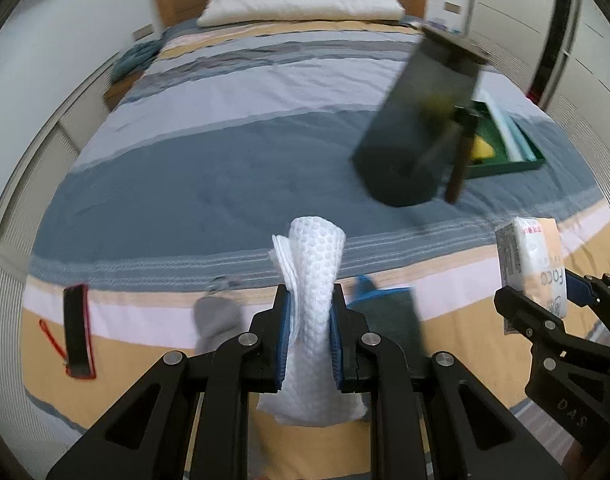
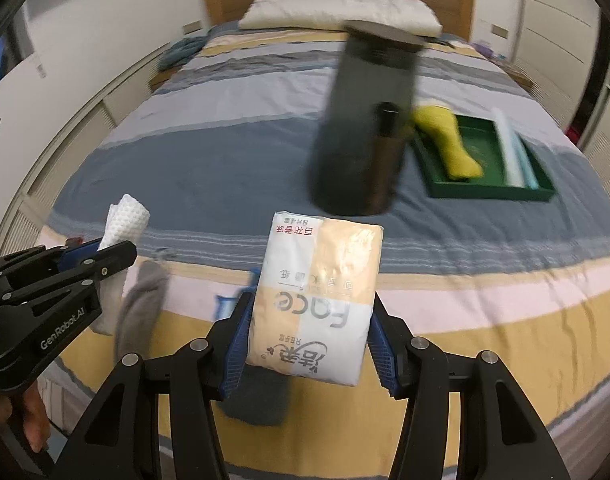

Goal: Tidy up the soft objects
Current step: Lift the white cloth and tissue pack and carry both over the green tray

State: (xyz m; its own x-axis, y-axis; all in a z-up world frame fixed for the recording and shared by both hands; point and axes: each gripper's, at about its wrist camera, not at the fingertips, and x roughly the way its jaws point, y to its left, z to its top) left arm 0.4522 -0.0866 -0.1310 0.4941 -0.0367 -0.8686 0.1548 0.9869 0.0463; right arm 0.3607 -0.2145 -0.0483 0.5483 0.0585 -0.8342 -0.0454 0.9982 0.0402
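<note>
We are holding a white cloth clamped in the left hand-held gripper and a tissue pack in the right hand-held gripper, and next we are likely carrying both across the bed to the green tray.

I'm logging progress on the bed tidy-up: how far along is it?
Done: a yellow sock and a pale roll already lie in the green tray. In hand: the left tool grips a white cloth, and the right tool grips a tissue pack. Left: a grey sock and a dark sock remain on the bedspread.
</note>
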